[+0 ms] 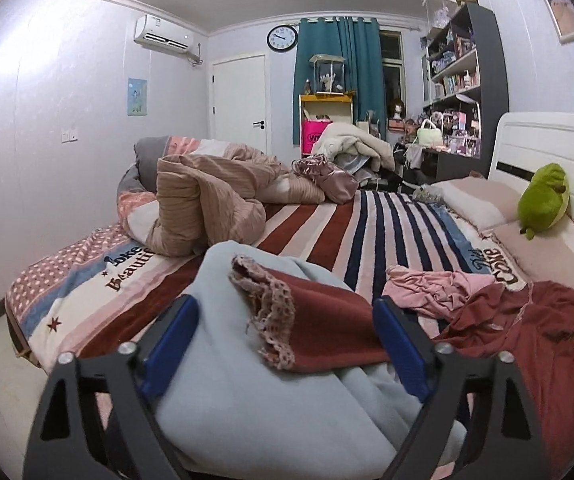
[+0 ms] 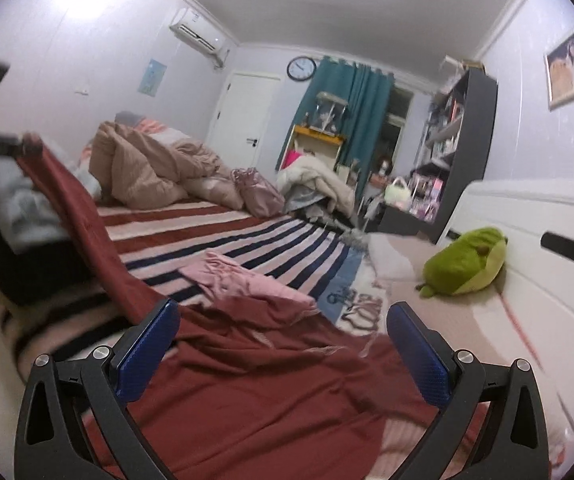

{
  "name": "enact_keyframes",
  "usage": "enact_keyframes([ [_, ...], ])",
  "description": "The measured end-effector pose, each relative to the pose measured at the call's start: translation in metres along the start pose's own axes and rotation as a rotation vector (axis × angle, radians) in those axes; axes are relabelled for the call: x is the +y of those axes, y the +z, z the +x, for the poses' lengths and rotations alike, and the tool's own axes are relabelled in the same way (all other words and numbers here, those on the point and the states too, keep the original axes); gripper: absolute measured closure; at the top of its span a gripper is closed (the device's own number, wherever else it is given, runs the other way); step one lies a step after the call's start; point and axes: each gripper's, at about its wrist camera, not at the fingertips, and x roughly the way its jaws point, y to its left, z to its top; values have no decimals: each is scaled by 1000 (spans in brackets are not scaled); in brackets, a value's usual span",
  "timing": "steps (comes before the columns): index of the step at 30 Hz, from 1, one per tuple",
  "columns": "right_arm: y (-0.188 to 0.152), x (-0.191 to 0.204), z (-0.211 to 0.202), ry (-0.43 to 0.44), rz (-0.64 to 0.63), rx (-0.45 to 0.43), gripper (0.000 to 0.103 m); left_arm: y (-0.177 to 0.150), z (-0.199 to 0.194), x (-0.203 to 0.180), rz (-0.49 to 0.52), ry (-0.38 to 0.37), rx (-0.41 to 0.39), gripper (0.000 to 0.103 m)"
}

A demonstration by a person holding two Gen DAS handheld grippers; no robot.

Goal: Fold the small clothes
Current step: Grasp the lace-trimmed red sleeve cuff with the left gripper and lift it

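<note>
The dark red garment with a lace-trimmed edge (image 2: 247,380) sprawls across the striped bed cover (image 2: 247,236) in the lower frame. The right gripper (image 2: 283,350) hovers wide open above it. The left gripper (image 1: 287,344), jaws spread, frames its lace corner draped over pale blue cloth (image 1: 247,408). A crumpled pink garment (image 2: 243,280) lies just beyond.

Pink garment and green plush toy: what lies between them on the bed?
Only bedding: the lettered blanket edge and a pale pillow, clearest in the right wrist view.
</note>
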Motion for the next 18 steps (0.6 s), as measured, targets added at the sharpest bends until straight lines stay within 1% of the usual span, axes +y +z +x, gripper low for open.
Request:
enact_keyframes([
  [1, -3, -3, 8, 19, 3, 55, 0, 0, 1, -1, 12, 12, 2, 30],
  [3, -4, -13, 16, 44, 21, 113, 0, 2, 0, -6, 41, 28, 8, 43],
  [4, -4, -21, 17, 30, 33, 125, 0, 3, 1, -9, 65, 44, 15, 47],
  [6, -2, -33, 14, -3, 38, 112, 0, 4, 1, -13, 100, 70, 24, 62],
  [8, 1, -44, 13, -37, 25, 111, 0, 6, -2, -15, 125, 82, 29, 67],
  [11, 7, -61, 8, -54, 31, 108, 0, 8, -5, -18, 151, 99, 25, 67],
  [13, 12, -69, 3, -55, 49, 98, 0, 9, -10, -21, 173, 109, 14, 61],
  [15, 15, -75, -4, -49, 63, 81, 0, 11, -16, -22, 182, 92, 5, 49],
  [16, 16, -78, -6, -41, 69, 76, 0, 12, -19, -24, 189, 78, 0, 47],
  [18, 18, -81, -7, -29, 77, 74, 0, 16, -19, -26, 196, 53, 17, 46],
])
